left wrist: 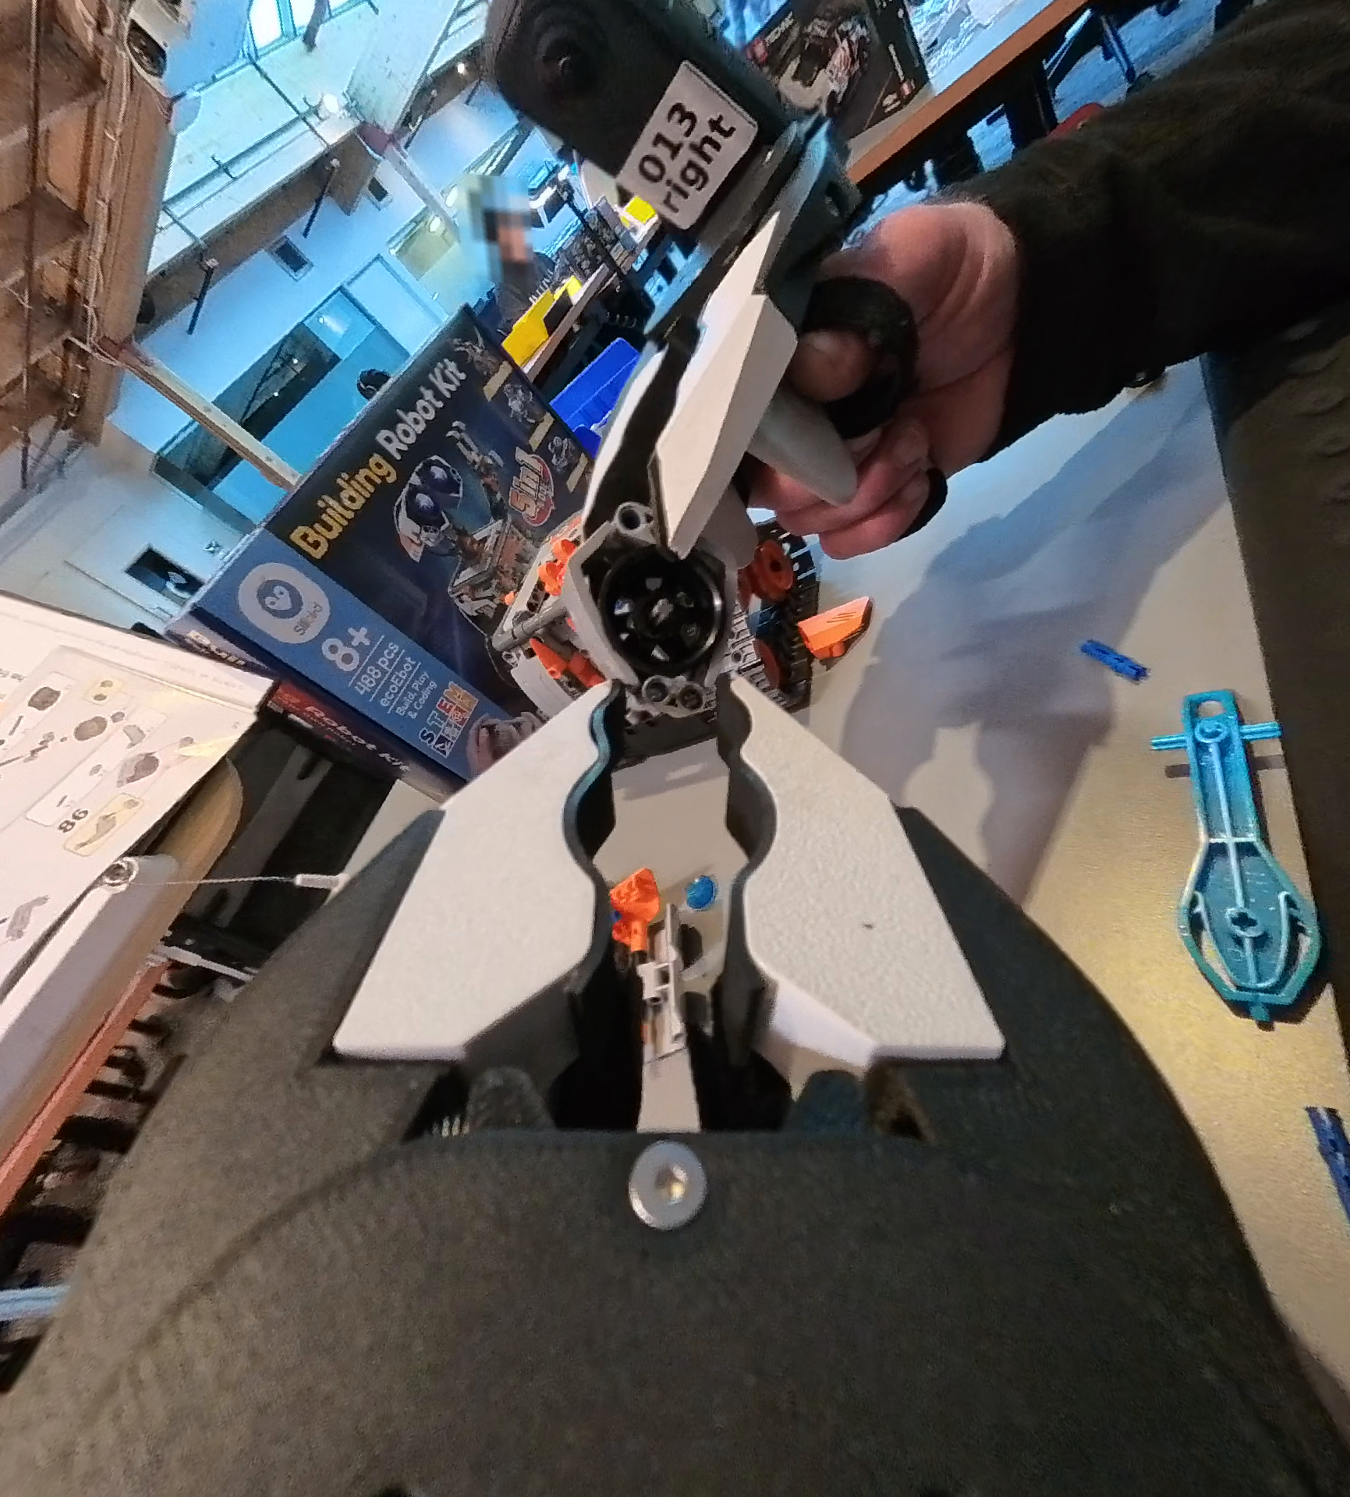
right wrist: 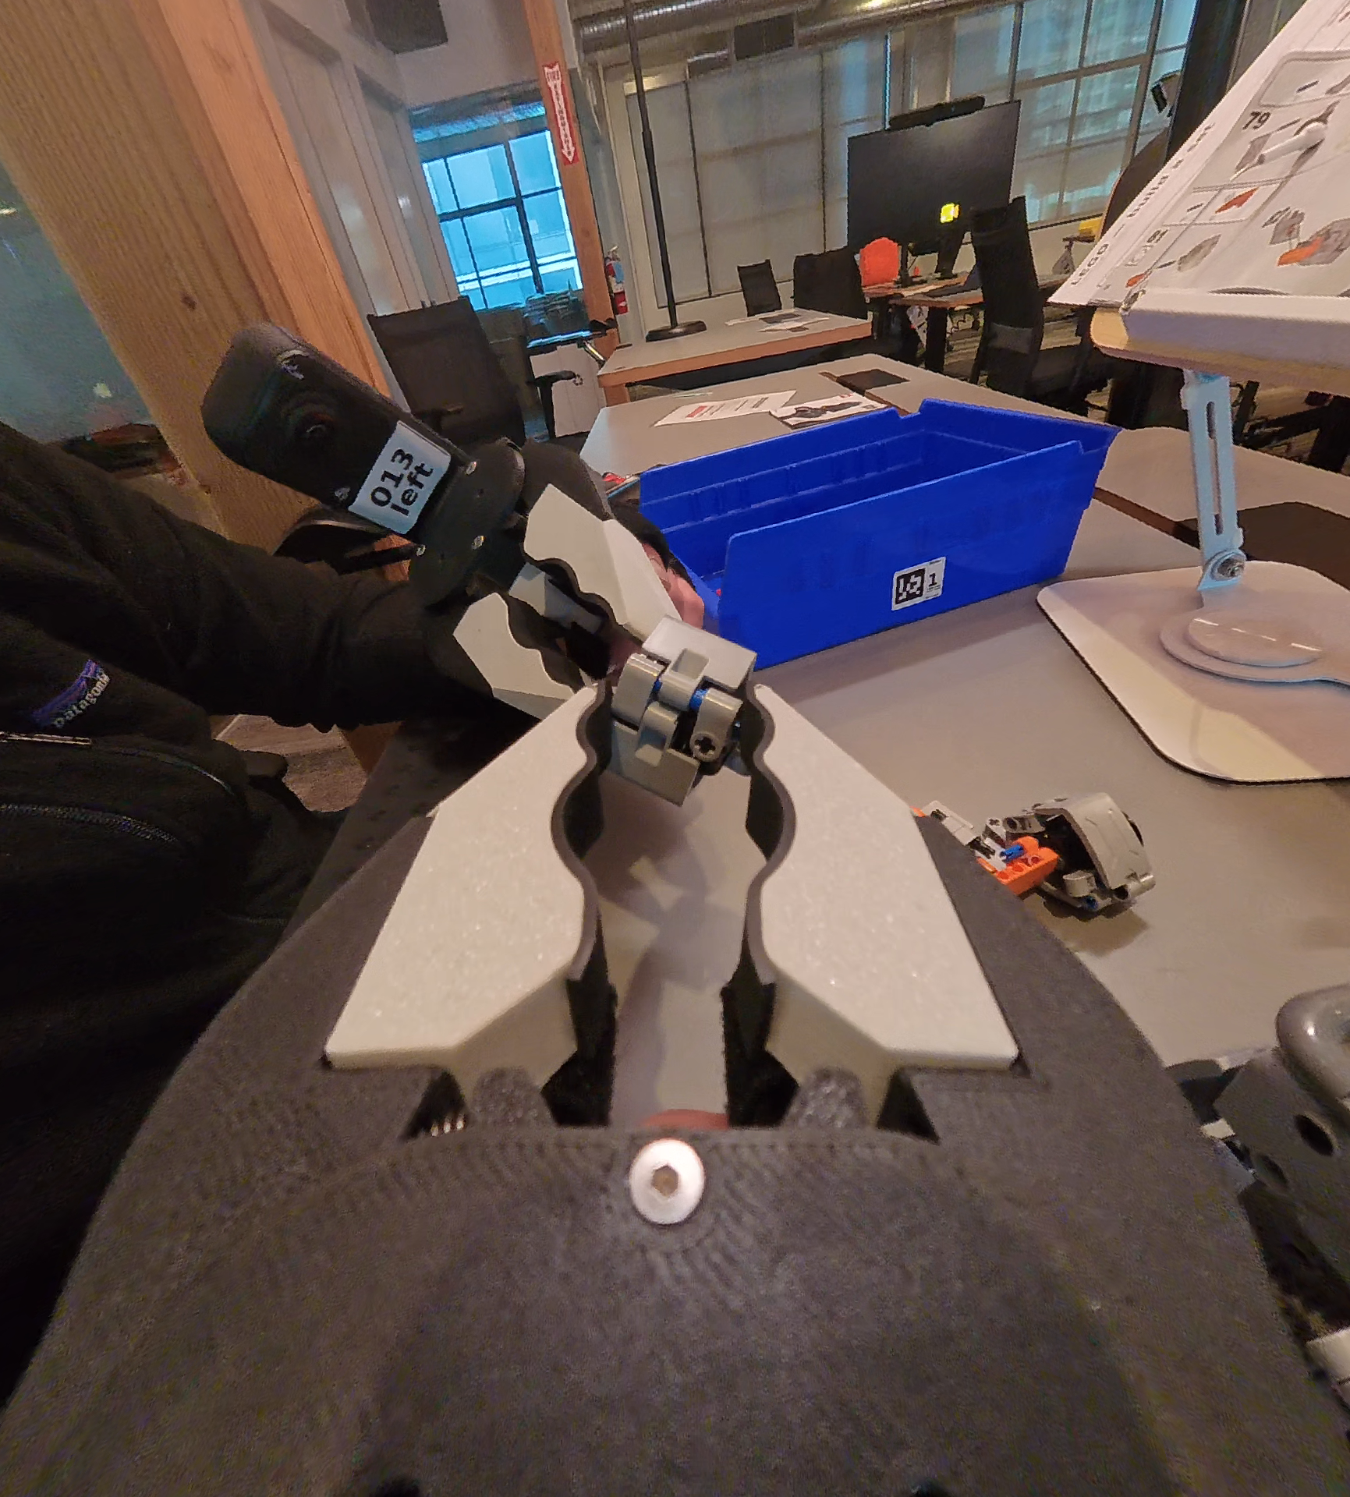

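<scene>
A small grey brick assembly with a black round hub (left wrist: 659,607) is held between both grippers above the grey table (left wrist: 1020,729). My left gripper (left wrist: 667,698) is shut on its lower end. My right gripper (left wrist: 659,526) comes down from above, held by a hand in a black sleeve, and is shut on its upper end. In the right wrist view the assembly (right wrist: 655,729) shows grey hinged pieces with blue pins, clamped at my right gripper's tips (right wrist: 675,706). The left gripper (right wrist: 623,648) reaches in from the left and grips its far side.
A robot kit box (left wrist: 412,567) and a tracked orange-black model (left wrist: 785,624) stand behind. A teal plastic tool (left wrist: 1238,875) and loose orange and grey parts (left wrist: 639,907) lie on the table. A blue bin (right wrist: 882,526), a book stand (right wrist: 1238,648) and a grey-orange sub-assembly (right wrist: 1060,850) are to the right. Less than 4 cm separates the two grippers' tips.
</scene>
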Demonstrator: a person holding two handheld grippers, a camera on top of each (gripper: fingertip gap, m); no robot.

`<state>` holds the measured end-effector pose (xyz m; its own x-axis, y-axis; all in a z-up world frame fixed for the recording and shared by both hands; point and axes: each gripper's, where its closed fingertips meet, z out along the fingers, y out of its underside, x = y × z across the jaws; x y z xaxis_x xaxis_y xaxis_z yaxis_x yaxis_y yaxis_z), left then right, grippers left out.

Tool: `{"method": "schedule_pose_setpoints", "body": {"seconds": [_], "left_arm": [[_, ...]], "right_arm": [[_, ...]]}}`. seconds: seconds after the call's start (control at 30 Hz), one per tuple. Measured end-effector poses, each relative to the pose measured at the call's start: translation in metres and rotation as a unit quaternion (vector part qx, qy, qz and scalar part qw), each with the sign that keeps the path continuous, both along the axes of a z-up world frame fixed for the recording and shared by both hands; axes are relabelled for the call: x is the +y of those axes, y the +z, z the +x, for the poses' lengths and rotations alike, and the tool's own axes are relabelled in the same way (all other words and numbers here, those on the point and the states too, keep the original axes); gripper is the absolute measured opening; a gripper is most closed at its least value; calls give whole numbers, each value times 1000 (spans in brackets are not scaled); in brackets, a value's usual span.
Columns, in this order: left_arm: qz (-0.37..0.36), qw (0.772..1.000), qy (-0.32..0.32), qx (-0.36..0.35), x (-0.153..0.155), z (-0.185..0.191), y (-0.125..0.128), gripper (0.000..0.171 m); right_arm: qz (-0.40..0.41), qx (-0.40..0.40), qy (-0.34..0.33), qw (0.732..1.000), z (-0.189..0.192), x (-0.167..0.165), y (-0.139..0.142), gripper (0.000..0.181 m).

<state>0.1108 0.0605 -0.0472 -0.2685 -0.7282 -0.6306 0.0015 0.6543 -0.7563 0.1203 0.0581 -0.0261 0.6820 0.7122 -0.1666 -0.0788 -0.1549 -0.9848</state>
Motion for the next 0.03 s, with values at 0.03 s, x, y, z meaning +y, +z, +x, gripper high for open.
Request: {"method": "schedule_pose_setpoints", "body": {"seconds": [0.03], "left_arm": [[-6, 1000, -2, 2, 0, 0, 0, 20]], "right_arm": [[1, 0, -1, 1000, 0, 0, 0, 29]]}}
